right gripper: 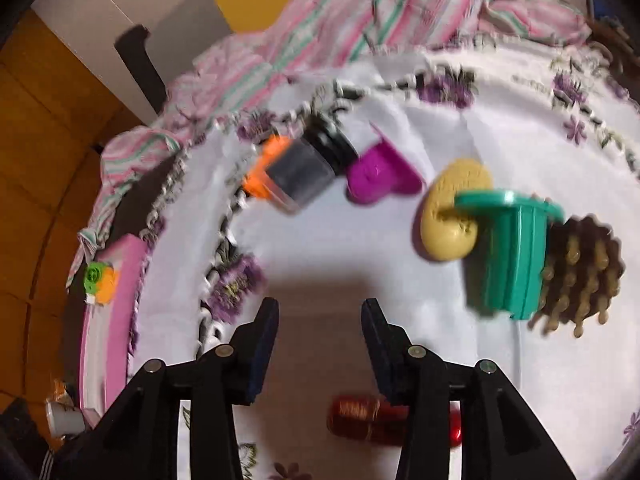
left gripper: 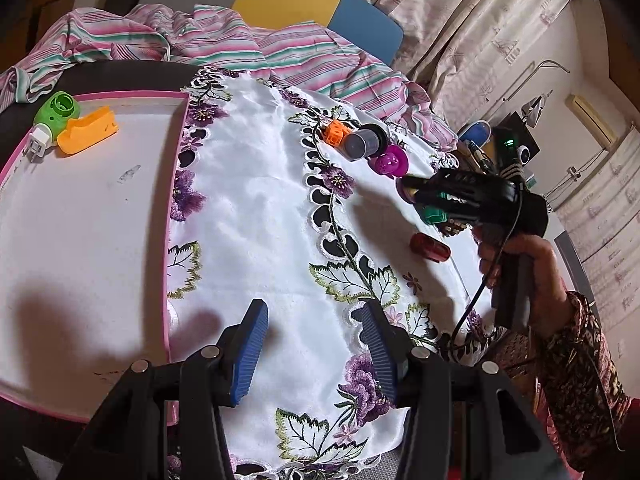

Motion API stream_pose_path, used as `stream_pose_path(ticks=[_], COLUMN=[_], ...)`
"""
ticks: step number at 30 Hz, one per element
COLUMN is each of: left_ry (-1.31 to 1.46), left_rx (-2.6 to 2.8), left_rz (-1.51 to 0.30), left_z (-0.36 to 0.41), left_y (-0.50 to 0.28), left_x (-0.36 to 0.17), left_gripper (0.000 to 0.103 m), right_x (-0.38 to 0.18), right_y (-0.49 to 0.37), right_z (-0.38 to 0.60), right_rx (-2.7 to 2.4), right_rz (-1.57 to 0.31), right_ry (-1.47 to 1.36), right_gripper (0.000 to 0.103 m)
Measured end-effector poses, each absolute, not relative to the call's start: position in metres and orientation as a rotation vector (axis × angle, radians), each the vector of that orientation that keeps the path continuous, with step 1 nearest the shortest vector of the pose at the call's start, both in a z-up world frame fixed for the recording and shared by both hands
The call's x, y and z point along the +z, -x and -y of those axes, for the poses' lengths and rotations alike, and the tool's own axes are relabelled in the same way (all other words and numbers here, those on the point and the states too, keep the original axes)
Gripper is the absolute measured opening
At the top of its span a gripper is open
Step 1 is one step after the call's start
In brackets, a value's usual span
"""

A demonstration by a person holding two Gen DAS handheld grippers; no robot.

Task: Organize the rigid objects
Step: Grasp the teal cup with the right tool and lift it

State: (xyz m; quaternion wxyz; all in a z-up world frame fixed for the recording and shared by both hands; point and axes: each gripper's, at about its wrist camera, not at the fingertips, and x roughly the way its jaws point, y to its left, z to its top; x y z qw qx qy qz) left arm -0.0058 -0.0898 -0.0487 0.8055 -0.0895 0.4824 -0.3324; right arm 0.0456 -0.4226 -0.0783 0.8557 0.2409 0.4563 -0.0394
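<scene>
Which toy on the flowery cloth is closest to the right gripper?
The shiny red cylinder. It lies on its side right under the right gripper, while the other toys sit farther off.

Patterned curtains (left gripper: 460, 12), striped bedding (left gripper: 224, 46), embroidered floral tablecloth (left gripper: 260, 200), orange wall (right gripper: 36, 128).

A home, prob. a living rm: patterned curtains (left gripper: 460, 4), embroidered floral cloth (left gripper: 260, 200) over the surface, striped fabric (left gripper: 240, 48) heaped behind, wall AC unit (left gripper: 590, 118).

Green cup (right gripper: 510, 252) tipped against brown brush (right gripper: 580, 276), red cylinder (right gripper: 360, 420) lying nearby
</scene>
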Motion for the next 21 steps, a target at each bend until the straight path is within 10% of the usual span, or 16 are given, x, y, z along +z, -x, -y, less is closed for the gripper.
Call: stream_pose_path(ticks=[6,21], left_ry=[0.184,0.173], left_rx=[-0.724,-0.775], left_rz=[-1.041,-1.045], left_z=[0.095,0.115], left_y=[0.007,0.007], left_x=[-0.050,-0.049], left_gripper=[0.050,0.050], right_x=[-0.055,-0.091], right_y=[-0.009,0.003], right_z=[0.462,0.462], right_rx=[-0.355,-0.311], right_rz=[-0.802,-1.194], right_ry=[-0.586,-0.746], right_gripper=[0.045,0.051])
